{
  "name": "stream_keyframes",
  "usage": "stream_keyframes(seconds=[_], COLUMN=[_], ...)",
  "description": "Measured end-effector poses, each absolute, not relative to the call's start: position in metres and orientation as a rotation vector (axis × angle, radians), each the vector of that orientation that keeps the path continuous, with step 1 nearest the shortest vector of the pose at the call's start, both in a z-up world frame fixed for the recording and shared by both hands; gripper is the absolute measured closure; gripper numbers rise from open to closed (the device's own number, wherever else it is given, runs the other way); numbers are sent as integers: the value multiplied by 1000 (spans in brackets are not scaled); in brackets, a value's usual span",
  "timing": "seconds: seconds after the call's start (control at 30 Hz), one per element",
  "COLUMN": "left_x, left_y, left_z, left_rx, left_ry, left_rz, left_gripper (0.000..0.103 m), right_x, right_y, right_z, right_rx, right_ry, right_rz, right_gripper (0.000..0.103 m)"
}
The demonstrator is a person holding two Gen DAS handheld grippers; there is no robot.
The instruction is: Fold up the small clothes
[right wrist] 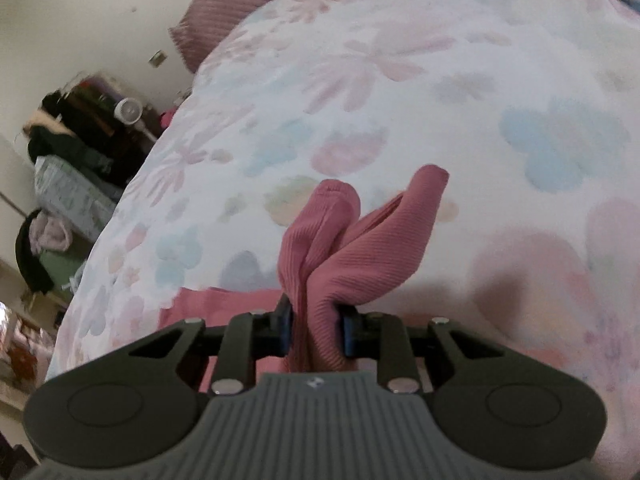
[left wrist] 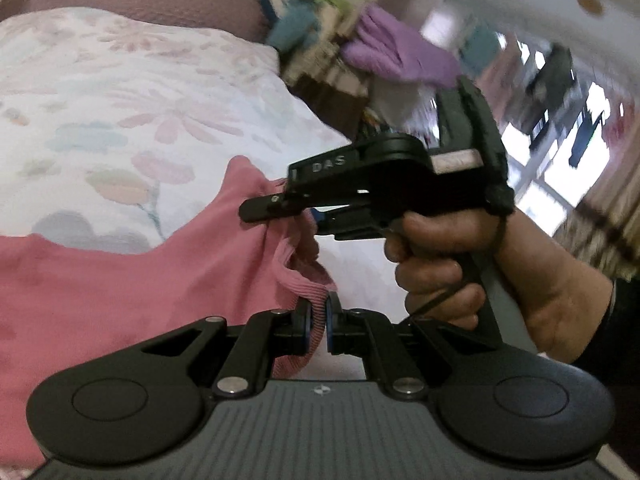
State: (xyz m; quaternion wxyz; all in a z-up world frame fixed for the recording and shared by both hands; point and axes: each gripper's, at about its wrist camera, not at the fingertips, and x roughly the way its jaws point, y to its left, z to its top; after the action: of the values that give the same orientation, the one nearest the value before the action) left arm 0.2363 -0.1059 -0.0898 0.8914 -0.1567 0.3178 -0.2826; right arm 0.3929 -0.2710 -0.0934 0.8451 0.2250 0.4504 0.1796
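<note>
Left hand-held gripper (left wrist: 316, 326) pinches the pink ribbed garment's (left wrist: 120, 280) edge; right hand-held gripper (right wrist: 316, 330) clamps bunched folds above the floral bedspread (right wrist: 400, 80).

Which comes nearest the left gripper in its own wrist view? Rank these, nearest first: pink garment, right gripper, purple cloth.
1. Pink garment: clamped in the left gripper.
2. Right gripper: just beyond, centre, also gripping the garment.
3. Purple cloth: far behind, upper right.

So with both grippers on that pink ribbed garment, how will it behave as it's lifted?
Probably floppy: the pink garment bunches into loose folds above the right gripper. It likely sags between grips, since it drapes from the left gripper onto the floral bedspread. The ribbed knit probably grips rather than slips.
</note>
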Motion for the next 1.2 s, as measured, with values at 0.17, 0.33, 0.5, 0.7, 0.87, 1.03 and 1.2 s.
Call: stream_keyframes(seconds=[0.17, 0.33, 0.5, 0.7, 0.87, 1.03, 1.2], left_x=[234, 230, 228, 230, 228, 223, 222], left_y=[-52, -5, 26, 50, 69, 85, 95], left_z=[-77, -74, -88, -108, -123, -136, -147], left_rx=[-451, -517, -552, -603, -632, -665, -668], left_ry=[623, 607, 651, 730, 775, 812, 854], left_rz=[-533, -473, -420, -361, -330, -295, -271], left_gripper=[97, 97, 97, 97, 97, 97, 96], right_x=[405, 411, 421, 421, 421, 421, 422], right_y=[-209, -145, -97, -57, -22, -3, 16], right_z=[-52, -30, -34, -68, -95, -113, -124], right_rx=[352, 235, 155, 98, 39, 16, -28], right_ry=[953, 967, 1028, 1114, 1166, 1197, 1212], right_rz=[401, 441, 436, 437, 431, 423, 413], right_gripper=[84, 84, 84, 84, 84, 83, 81])
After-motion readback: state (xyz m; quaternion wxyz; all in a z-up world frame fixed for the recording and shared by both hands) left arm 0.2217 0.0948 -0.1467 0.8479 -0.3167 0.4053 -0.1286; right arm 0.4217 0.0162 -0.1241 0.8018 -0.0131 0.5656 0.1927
